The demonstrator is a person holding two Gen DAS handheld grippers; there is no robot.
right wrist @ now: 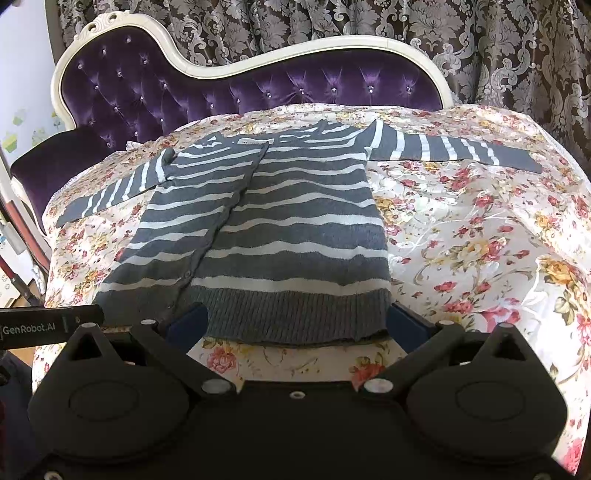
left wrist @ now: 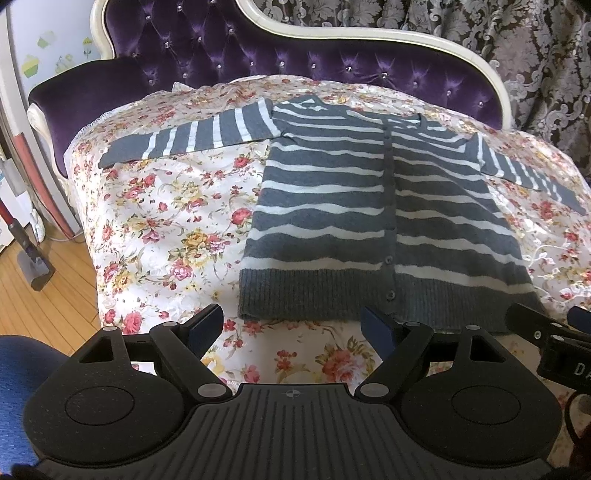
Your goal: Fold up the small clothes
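Observation:
A grey cardigan with white stripes lies flat, front up and buttoned, on the floral bedspread, both sleeves spread out sideways. It also shows in the right wrist view. My left gripper is open and empty, just in front of the left part of the ribbed hem. My right gripper is open, its fingers either side of the hem's right part, with nothing held. The right gripper shows at the right edge of the left wrist view.
A purple tufted headboard with a white frame stands behind the bed. Patterned curtains hang behind it. Wooden floor and a vacuum head lie left of the bed. The left gripper's body shows at the left edge of the right wrist view.

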